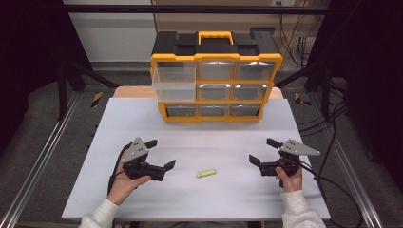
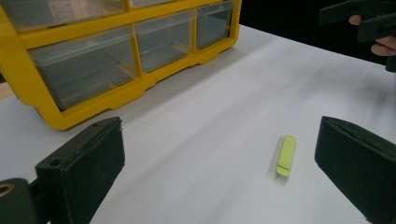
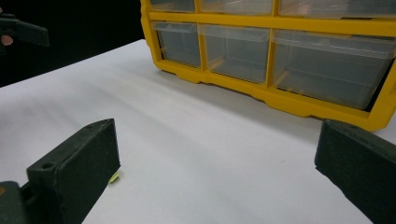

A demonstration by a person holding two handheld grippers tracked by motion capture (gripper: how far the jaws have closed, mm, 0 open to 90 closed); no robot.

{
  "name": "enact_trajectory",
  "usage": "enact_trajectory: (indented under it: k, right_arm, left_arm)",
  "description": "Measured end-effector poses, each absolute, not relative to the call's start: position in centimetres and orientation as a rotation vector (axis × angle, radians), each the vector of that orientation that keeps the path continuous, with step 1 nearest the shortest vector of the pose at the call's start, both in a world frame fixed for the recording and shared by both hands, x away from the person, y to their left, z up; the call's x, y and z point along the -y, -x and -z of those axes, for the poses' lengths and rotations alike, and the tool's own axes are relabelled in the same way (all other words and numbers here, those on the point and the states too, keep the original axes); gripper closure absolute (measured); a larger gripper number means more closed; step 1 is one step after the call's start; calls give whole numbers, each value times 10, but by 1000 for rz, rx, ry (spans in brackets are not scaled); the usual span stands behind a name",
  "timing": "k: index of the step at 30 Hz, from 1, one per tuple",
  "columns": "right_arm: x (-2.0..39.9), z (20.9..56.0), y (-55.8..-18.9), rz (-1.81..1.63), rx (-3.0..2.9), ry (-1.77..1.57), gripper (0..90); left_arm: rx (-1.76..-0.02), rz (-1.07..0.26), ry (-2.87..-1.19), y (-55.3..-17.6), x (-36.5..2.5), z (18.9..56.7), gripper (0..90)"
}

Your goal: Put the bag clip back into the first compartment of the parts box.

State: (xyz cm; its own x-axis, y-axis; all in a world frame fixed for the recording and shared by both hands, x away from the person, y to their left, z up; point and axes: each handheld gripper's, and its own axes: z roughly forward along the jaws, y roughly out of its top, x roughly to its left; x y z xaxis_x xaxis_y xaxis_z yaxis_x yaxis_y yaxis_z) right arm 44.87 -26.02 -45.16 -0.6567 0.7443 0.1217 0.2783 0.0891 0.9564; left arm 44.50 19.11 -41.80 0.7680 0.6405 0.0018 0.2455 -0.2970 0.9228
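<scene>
Low over the table, both hand-held grippers, left (image 1: 162, 154) and right (image 1: 263, 151), wide open, empty, flanking the green clip (image 1: 206, 173).

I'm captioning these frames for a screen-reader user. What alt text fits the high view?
A small yellow-green clip lies on a white table between the open left hand-held gripper and the open right hand-held gripper. Behind stands a yellow organizer whose top-left clear drawer is pulled out.
</scene>
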Motion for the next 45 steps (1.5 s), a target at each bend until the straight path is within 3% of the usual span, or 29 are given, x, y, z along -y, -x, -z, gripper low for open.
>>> enact_trajectory:
  k: [45]
  right_arm:
    - [260,452,-449,-1587,-1982,-1004,5]
  left_arm:
    - [-600,-325,-2111,-470,-87,439,12]
